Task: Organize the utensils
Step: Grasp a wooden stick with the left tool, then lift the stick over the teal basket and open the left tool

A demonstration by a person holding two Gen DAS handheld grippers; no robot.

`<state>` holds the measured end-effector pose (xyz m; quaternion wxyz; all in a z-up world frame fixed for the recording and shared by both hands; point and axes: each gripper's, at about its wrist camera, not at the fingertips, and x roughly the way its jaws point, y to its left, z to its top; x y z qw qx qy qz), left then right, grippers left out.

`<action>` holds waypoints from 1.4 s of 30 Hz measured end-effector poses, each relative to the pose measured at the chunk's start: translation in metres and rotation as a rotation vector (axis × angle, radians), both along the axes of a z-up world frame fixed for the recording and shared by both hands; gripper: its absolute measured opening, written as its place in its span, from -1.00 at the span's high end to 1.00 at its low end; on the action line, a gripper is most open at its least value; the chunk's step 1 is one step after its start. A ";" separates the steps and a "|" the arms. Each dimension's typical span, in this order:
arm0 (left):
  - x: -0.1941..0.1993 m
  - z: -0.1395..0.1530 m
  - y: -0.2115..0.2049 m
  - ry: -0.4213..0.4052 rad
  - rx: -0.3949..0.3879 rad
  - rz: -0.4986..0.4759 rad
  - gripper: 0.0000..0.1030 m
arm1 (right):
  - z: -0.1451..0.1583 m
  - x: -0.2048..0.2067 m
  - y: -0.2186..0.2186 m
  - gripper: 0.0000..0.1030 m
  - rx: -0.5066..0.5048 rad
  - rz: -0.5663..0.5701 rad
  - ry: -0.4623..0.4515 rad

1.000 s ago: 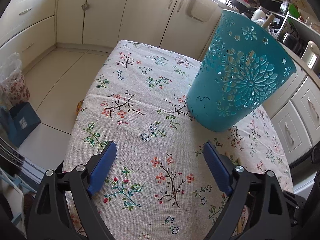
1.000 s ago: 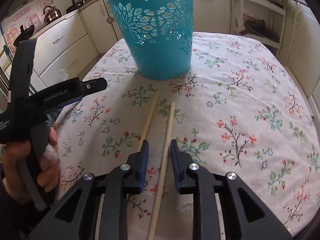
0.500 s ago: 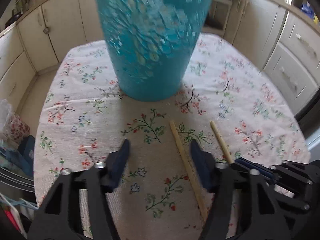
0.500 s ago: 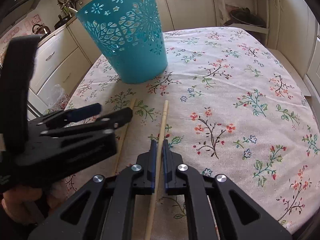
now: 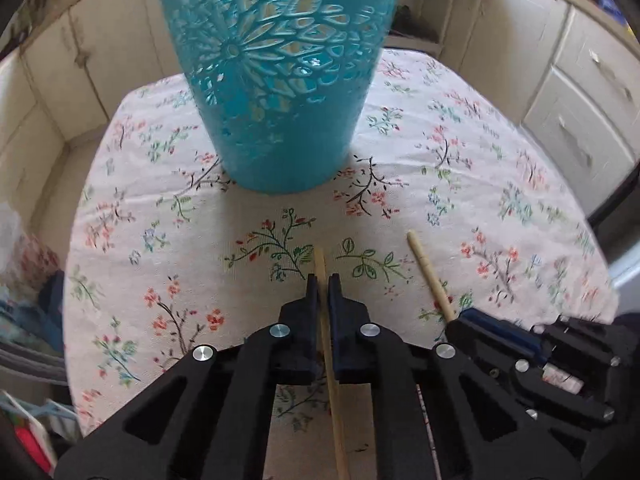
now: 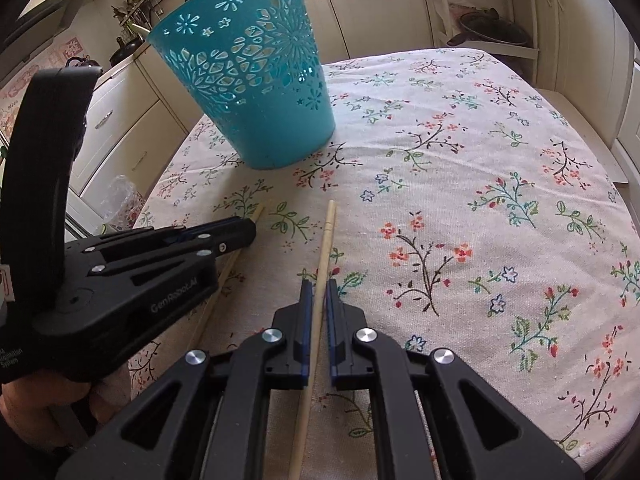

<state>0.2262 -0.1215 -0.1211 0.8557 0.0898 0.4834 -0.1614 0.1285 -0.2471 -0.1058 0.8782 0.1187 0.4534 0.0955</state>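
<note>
Where the left wrist camera looks down its own fingers, the left gripper (image 5: pixel 323 280) has its blue-padded jaws pressed together on a slim pale wooden chopstick (image 5: pixel 320 258), whose tip pokes out just past the pads while the rest runs back between the black arms. A second pale wooden chopstick (image 5: pixel 430 276) lies to the right on the floral-printed cream tablecloth (image 5: pixel 160 260), its near end disappearing into the right gripper (image 5: pixel 470 316) at the lower right. Beyond both sticks, the tall teal plastic basket with cut-out flower patterns (image 5: pixel 272 80) stands upright on the cloth, well apart from the chopstick tips. Cream kitchen cabinets (image 5: pixel 580 100) ring the table.

From the right wrist camera, the right gripper (image 6: pixel 317 284) is clamped on the second chopstick (image 6: pixel 327 232), which lies flat and points toward the basket (image 6: pixel 248 80). To the left, the left gripper (image 6: pixel 250 232) is seen from the side, closed over the first chopstick (image 6: pixel 224 276), whose tip shows just past the jaws. A person's hand (image 6: pixel 36 404) holds that gripper's handle at the lower left. Both sticks rest nearly parallel on the tablecloth (image 6: pixel 500 220), short of the basket.
</note>
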 end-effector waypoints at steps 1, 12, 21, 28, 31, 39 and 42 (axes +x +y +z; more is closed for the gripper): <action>-0.003 0.000 -0.006 -0.020 0.047 -0.027 0.89 | 0.000 0.000 0.001 0.85 -0.006 0.001 -0.002; -0.020 0.036 0.055 -0.010 -0.276 -0.034 0.92 | -0.001 -0.002 0.010 0.85 -0.048 0.006 -0.028; -0.007 0.167 0.116 -0.257 -0.635 0.003 0.92 | 0.000 -0.003 0.019 0.61 -0.066 0.018 -0.043; 0.051 0.202 0.086 -0.377 -0.648 0.083 0.92 | -0.001 -0.001 0.015 0.61 -0.038 0.010 -0.049; 0.072 0.211 0.074 -0.440 -0.671 0.133 0.92 | -0.001 -0.001 0.014 0.59 -0.030 0.010 -0.052; 0.112 0.213 0.044 -0.624 -0.577 0.233 0.91 | -0.001 0.001 0.009 0.59 0.009 0.006 -0.043; 0.125 0.197 0.040 -0.614 -0.551 0.258 0.91 | -0.002 0.001 0.009 0.59 0.017 0.005 -0.040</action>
